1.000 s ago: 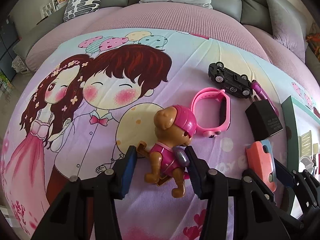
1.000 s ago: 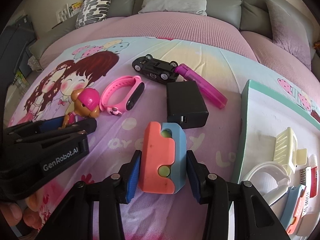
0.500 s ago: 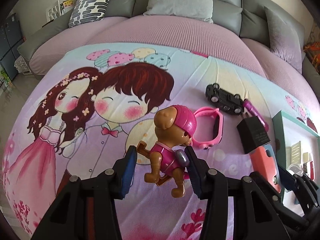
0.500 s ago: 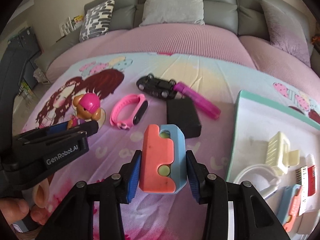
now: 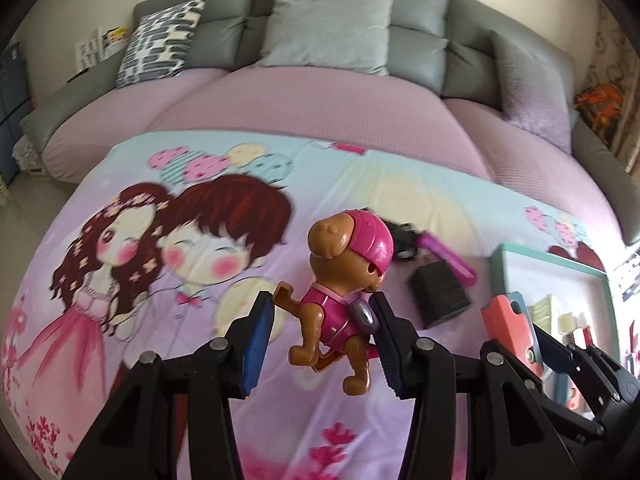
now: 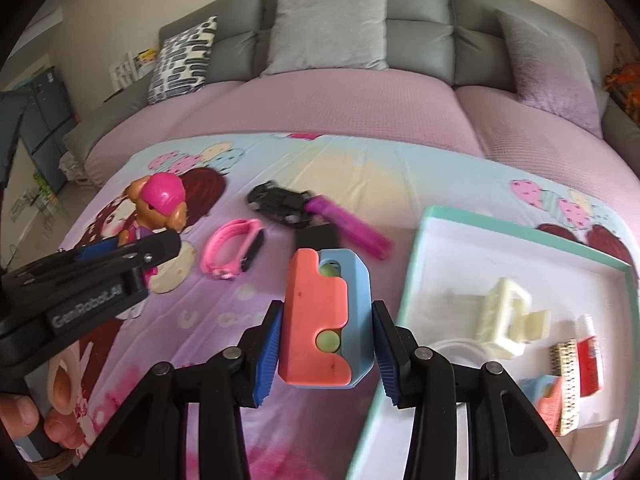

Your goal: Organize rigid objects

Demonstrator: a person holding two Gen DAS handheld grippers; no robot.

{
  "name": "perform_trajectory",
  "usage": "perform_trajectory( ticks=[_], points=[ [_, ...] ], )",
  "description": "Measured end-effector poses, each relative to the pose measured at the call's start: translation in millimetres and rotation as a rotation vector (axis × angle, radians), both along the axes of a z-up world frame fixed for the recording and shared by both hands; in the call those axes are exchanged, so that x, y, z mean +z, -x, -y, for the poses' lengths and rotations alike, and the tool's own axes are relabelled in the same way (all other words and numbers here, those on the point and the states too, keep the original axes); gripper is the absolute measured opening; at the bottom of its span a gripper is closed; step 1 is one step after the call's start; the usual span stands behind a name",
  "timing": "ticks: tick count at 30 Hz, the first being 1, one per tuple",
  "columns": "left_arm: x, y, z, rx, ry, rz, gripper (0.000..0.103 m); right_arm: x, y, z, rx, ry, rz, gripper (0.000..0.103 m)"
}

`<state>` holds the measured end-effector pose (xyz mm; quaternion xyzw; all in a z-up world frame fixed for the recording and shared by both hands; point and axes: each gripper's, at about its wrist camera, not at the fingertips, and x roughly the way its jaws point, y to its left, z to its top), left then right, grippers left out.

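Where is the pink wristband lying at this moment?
In the right wrist view the pink wristband lies on the printed sheet, left of centre, between the toy puppy and the black toy car.

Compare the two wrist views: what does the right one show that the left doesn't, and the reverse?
Right wrist only: the pink band, the clip in the tray, and fingers on the left handle.
Left wrist only: the printed girl in the pink dress.
Both: the dog toy, orange-blue block, black car, purple stick, charger, teal tray.
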<state>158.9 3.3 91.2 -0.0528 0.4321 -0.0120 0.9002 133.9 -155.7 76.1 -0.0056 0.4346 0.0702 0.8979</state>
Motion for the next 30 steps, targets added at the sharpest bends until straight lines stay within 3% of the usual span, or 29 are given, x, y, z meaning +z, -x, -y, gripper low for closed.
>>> perform_trajectory(
  ticks=[13,20,30],
  points=[
    [22,7,67,-0.140,0.001,0.059,0.050,15,10,85,-0.193,-0.005,0.017,0.046],
    [23,11,105,-0.200,-0.010,0.054,0.050,19,18,136,-0.305,-0.014,0.015,0.046],
    [14,23,182,-0.364,-0.047,0.040,0.050,23,39,204,-0.483,0.019,0.023,0.046]
  ],
)
